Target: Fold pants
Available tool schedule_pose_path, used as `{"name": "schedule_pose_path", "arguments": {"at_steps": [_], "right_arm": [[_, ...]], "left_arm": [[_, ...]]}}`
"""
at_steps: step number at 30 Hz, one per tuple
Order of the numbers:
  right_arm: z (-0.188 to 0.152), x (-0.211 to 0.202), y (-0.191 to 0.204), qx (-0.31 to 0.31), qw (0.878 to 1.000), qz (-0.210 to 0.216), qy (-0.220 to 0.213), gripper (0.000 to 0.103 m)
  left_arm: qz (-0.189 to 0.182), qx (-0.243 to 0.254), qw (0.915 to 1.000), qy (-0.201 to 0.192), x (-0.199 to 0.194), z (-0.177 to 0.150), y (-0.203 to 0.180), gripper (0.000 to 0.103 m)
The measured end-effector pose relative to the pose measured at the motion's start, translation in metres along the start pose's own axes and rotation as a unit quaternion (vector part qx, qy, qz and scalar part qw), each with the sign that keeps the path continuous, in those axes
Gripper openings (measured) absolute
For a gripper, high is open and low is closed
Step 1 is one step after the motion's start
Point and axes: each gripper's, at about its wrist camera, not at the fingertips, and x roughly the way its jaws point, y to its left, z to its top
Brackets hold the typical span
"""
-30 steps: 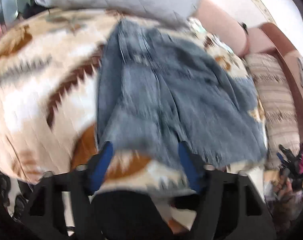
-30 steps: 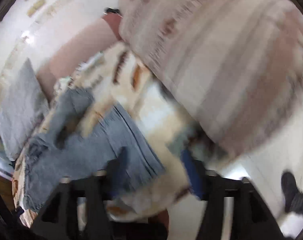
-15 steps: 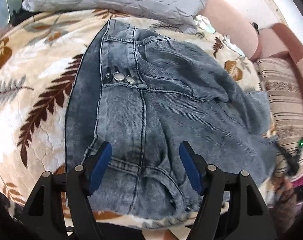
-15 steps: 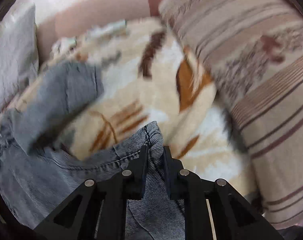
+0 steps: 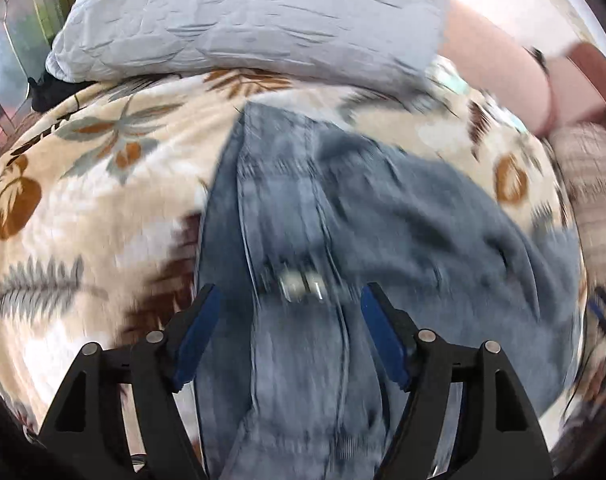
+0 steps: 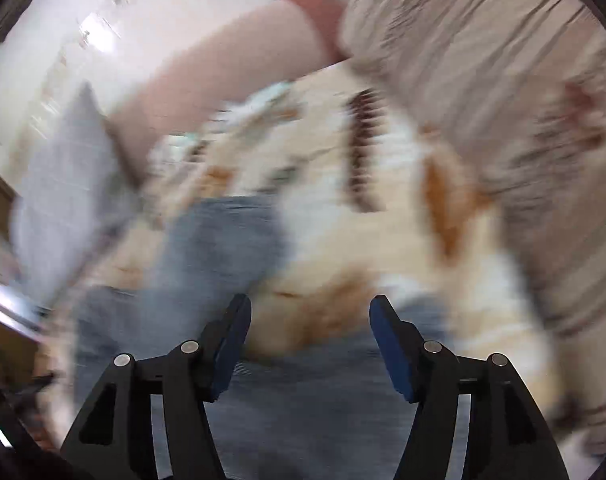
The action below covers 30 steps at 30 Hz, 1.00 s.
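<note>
Right tongs [image 6: 309, 344] have let go — both spread over jeans [image 5: 303, 240].

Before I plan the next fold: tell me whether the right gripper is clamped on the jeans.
No: the right gripper has its jaws wide apart above the jeans, gripping nothing.

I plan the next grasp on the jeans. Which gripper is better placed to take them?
Probably the left gripper: it is open with the jeans between its fingers. The right gripper, also open, frames mostly blanket.
</note>
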Motion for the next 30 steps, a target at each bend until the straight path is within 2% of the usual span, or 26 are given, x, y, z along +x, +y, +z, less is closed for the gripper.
{"name": "schedule_pose_path", "arguments": {"at_steps": [2,4,6,7,8,9,10,11,12,13,14,15,16,17,19,20,22,25,28,29,30], "right_arm": [[0.005,0.027,0.007,0.030,0.999,0.035,0.019,0.064],[0.010,0.052,0.009,0.054,0.997,0.038,0.034,0.064],[0.011,0.076,0.001,0.108,0.990,0.075,0.052,0.064],[0.010,0.087,-0.004,0.142,0.983,0.102,0.062,0.064],[0.010,0.093,-0.006,0.164,0.977,0.117,0.064,0.057],[0.015,0.094,-0.004,0.168,0.976,0.125,0.052,0.043],[0.026,0.089,0.000,0.159,0.978,0.128,0.029,0.007],[0.041,0.080,0.008,0.146,0.981,0.127,-0.005,0.007],[0.055,0.070,0.015,0.130,0.984,0.115,-0.038,0.007],[0.070,0.060,0.023,0.108,0.988,0.082,-0.072,0.009],[0.084,0.056,0.028,0.090,0.992,0.022,-0.089,0.017],[0.096,0.061,0.030,0.078,0.993,-0.032,-0.084,0.025],[0.109,0.070,0.027,0.065,0.994,-0.073,-0.058,0.041],[0.114,0.072,0.023,0.062,0.993,-0.084,-0.052,0.040],[0.114,0.066,0.010,0.069,0.993,-0.081,-0.059,0.043],[0.110,0.065,0.000,0.079,0.993,-0.061,-0.056,0.054],[0.104,0.073,-0.013,0.095,0.993,-0.047,-0.047,0.062],[0.095,0.096,-0.029,0.127,0.991,-0.037,-0.019,0.062],[0.085,0.123,-0.032,0.158,0.987,0.016,-0.010,0.062],[0.084,0.134,-0.030,0.154,0.988,0.020,-0.003,0.062],[0.083,0.143,-0.026,0.149,0.989,0.016,0.003,0.062]], "left_arm": [[-0.009,-0.032,0.9993,0.020,0.020,0.024,0.011,0.072],[-0.022,-0.070,0.9965,0.040,0.040,0.040,0.022,0.073],[-0.058,-0.100,0.9918,0.055,0.054,0.047,0.030,0.073],[-0.084,-0.117,0.9872,0.068,0.065,0.051,0.033,0.073],[-0.101,-0.134,0.9822,0.083,0.076,0.054,0.034,0.073],[-0.113,-0.145,0.9788,0.090,0.082,0.057,0.033,0.070],[-0.115,-0.142,0.9800,0.080,0.083,0.061,0.029,0.065],[-0.108,-0.130,0.9836,0.062,0.078,0.065,0.022,0.049],[-0.101,-0.122,0.9861,0.049,0.076,0.070,0.019,0.043],[-0.088,-0.123,0.9877,0.038,0.076,0.074,0.019,0.043],[-0.070,-0.128,0.9887,0.036,0.079,0.078,0.019,0.041],[-0.053,-0.131,0.9892,0.040,0.083,0.082,0.022,0.035],[-0.042,-0.136,0.9886,0.048,0.088,0.083,0.026,0.032],[-0.044,-0.146,0.9870,0.053,0.090,0.084,0.033,0.031],[-0.060,-0.157,0.9848,0.043,0.086,0.082,0.045,0.031],[-0.069,-0.160,0.9838,0.039,0.083,0.081,0.050,0.031],[-0.083,-0.163,0.9824,0.039,0.079,0.079,0.055,0.033],[-0.090,-0.156,0.9825,0.047,0.080,0.076,0.048,0.049],[-0.111,-0.142,0.9820,0.055,0.084,0.071,0.037,0.063],[-0.109,-0.136,0.9831,0.056,0.084,0.069,0.033,0.068],[-0.102,-0.133,0.9842,0.056,0.086,0.068,0.030,0.067]]}}
